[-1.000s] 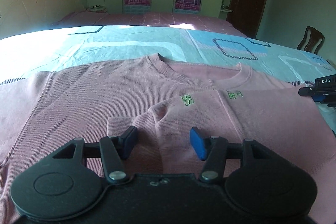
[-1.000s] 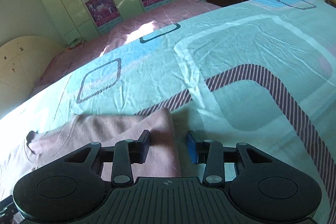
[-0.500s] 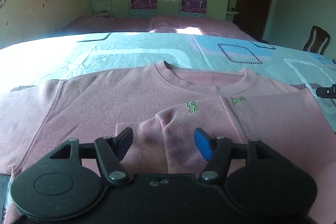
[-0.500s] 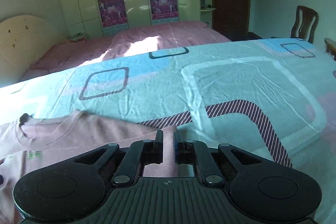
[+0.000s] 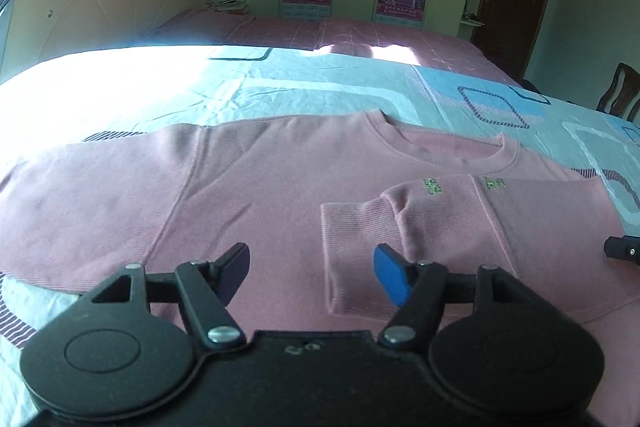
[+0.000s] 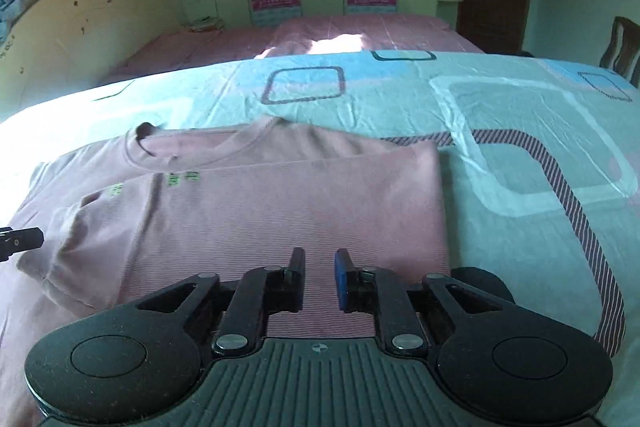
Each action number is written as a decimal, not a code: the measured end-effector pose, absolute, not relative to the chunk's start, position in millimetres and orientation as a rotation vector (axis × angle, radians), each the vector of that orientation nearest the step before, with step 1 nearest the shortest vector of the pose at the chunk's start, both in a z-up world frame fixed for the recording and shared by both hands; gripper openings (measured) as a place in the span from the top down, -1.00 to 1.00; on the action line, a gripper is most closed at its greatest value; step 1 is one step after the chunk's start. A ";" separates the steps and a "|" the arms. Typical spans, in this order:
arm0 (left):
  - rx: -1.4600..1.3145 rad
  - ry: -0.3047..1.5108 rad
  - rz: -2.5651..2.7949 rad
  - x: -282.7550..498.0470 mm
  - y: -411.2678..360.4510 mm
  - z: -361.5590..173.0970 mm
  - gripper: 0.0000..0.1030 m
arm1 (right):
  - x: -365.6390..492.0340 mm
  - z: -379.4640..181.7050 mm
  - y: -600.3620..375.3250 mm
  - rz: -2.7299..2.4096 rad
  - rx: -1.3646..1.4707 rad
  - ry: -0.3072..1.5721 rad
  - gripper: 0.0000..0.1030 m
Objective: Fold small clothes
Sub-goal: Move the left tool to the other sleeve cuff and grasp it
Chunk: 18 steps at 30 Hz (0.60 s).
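Pink sweater [image 6: 248, 211]: the right gripper [image 6: 320, 277] has let go, slightly apart; left gripper [image 5: 312, 273] wide apart. One sleeve [image 5: 460, 227] is folded.

A bed [image 5: 280, 87] carries everything, covered by a pale blue sheet [image 6: 520, 131] printed with rounded squares and striped bands. A pink sweater [image 5: 260, 187] lies flat on the sheet, neckline toward the far side. One sleeve [image 6: 240, 211] is folded across its chest, the other stretches out over the sheet.
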<state>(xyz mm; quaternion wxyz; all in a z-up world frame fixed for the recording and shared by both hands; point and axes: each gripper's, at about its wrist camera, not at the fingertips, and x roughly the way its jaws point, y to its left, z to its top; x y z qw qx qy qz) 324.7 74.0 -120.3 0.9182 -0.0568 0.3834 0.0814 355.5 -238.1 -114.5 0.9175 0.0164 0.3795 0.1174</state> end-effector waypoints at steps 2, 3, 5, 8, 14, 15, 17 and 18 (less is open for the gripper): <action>-0.159 0.794 0.203 308.6 99.6 -114.4 -0.32 | 344.7 -108.4 -218.1 0.283 0.037 0.759 -0.13; -0.173 0.791 0.220 301.1 111.4 -111.9 -0.32 | 338.9 -106.0 -204.4 0.298 0.031 0.748 -0.13; -0.189 0.787 0.266 285.3 137.4 -107.6 -0.34 | 332.5 -104.0 -184.8 0.333 0.039 0.748 -0.13; -0.215 0.786 0.339 265.1 175.6 -105.2 -0.34 | 327.0 -101.9 -150.6 0.376 0.028 0.757 -0.13; -0.307 0.787 0.504 227.9 258.9 -106.6 -0.33 | 332.2 -103.3 -89.2 0.417 0.005 0.782 -0.12; -0.313 0.786 0.521 224.0 269.5 -107.0 -0.33 | 333.8 -105.5 -78.0 0.423 -0.005 0.787 -0.12; -0.328 0.777 0.560 217.3 293.3 -106.6 -0.33 | 336.3 -107.3 -63.2 0.430 -0.004 0.795 -0.12; -0.338 0.772 0.575 215.3 302.8 -106.6 -0.33 | 337.9 -107.1 -56.9 0.435 0.007 0.796 -0.12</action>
